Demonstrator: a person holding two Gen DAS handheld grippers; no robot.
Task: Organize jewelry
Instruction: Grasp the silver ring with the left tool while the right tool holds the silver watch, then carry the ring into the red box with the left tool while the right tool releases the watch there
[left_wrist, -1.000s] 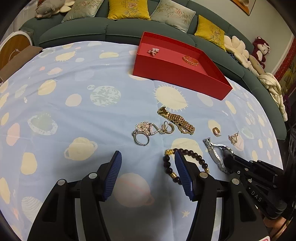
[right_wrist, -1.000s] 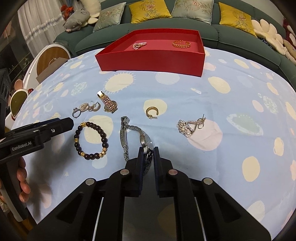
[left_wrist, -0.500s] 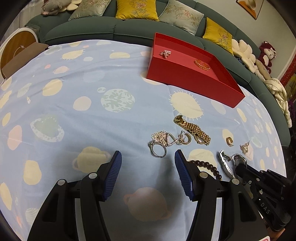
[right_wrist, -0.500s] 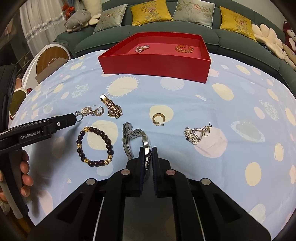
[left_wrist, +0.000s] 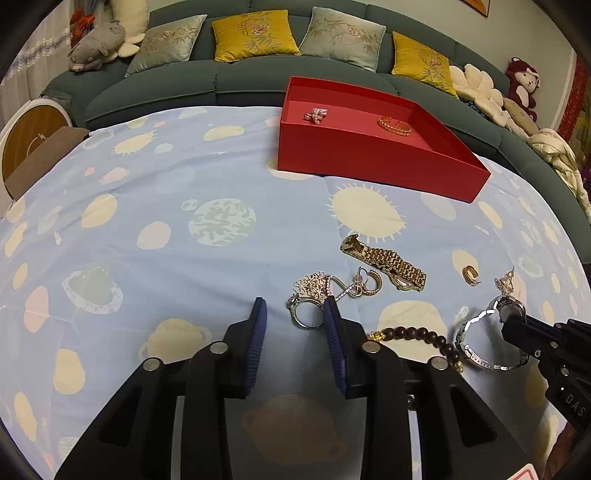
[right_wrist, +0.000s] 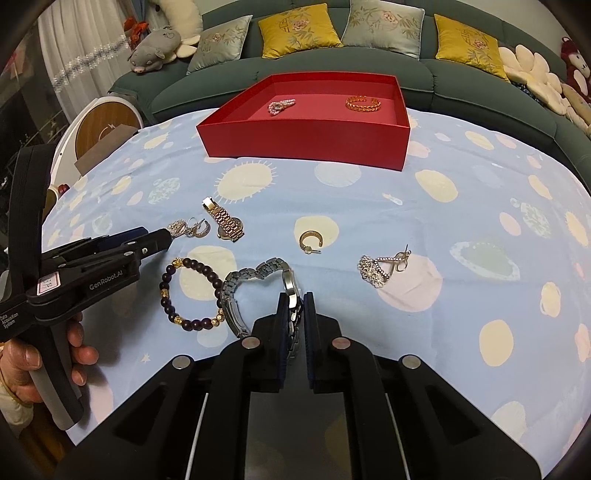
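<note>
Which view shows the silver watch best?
Right wrist: the silver watch lies centred, band looped, its case pinched in the right hand-held gripper. The left wrist view shows it small at the edge, case hidden.

Your tablecloth (right_wrist: 369, 206): matt printed cloth, soft creases. Red tray (right_wrist: 303, 144): matt card, smooth walls. Silver watch (right_wrist: 255, 280) in your right gripper (right_wrist: 295, 314): brushed metal links, glossy case. Gold watch (left_wrist: 388, 264): shiny metal. Bead bracelet (right_wrist: 192, 291): dark polished beads, gilt spacers. Your gripper bodies: matt black plastic; pads (left_wrist: 258, 332) ribbed blue rubber.
</note>
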